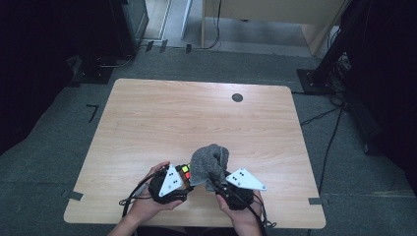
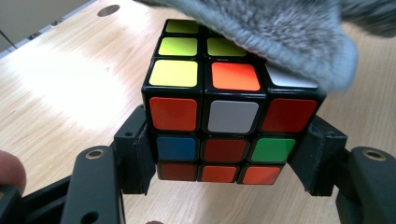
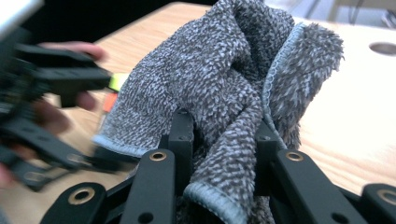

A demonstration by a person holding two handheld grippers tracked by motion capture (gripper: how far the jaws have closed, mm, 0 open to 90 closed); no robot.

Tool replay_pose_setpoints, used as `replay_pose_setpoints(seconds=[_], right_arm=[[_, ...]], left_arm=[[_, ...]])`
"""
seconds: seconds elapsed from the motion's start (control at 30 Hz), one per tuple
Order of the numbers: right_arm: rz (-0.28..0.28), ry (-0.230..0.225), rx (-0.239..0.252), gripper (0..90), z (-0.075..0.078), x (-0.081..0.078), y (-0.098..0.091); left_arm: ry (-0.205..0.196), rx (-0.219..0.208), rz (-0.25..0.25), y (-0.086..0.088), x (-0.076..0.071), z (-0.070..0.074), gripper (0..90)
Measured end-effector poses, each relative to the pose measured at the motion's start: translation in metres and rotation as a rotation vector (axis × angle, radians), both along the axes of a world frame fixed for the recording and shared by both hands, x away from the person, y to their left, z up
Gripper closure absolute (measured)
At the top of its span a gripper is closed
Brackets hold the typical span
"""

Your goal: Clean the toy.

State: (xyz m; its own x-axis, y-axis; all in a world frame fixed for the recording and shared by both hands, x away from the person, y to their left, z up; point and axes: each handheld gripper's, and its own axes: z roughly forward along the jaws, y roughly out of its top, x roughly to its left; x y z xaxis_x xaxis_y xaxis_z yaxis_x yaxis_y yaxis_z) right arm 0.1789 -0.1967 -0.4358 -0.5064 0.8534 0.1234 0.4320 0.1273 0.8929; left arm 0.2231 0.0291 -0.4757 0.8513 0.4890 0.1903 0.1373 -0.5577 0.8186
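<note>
High view shows us at the near edge of the table (image 1: pixel 147 118), a gripper in each hand. Our left gripper (image 2: pixel 226 154) is clamped on the lower layers of a puzzle cube (image 2: pixel 224 116), jaws pressing its two sides. Our right gripper (image 3: pixel 224 154) pinches a bunched grey cloth (image 3: pixel 224 84), which drapes over the cube's top far corner, touching it

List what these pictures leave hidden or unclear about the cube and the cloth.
- Cube, left gripper view: far top corner covered by the grey cloth; back faces unseen.
- High view: cube mostly hidden behind cloth and left gripper.
- Right gripper view: left gripper blurred.
</note>
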Motion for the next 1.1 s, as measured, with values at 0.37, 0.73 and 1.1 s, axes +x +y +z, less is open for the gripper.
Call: replay_pose_setpoints(seconds=[0.37,0.73,1.1], right_arm=[[-0.054,0.01,-0.02,70.4,-0.005,0.003,-0.009],[0.067,-0.055,-0.039,70.0,0.003,-0.014,0.023],[0.051,-0.065,-0.012,70.3,0.009,-0.018,0.017]], left_arm=[[0.006,-0.053,0.005,0.008,0.001,0.006,33.8],[0.025,-0.06,-0.02,-0.001,-0.004,0.004,33.8],[0.03,-0.109,-0.019,0.004,-0.001,0.008,33.8]])
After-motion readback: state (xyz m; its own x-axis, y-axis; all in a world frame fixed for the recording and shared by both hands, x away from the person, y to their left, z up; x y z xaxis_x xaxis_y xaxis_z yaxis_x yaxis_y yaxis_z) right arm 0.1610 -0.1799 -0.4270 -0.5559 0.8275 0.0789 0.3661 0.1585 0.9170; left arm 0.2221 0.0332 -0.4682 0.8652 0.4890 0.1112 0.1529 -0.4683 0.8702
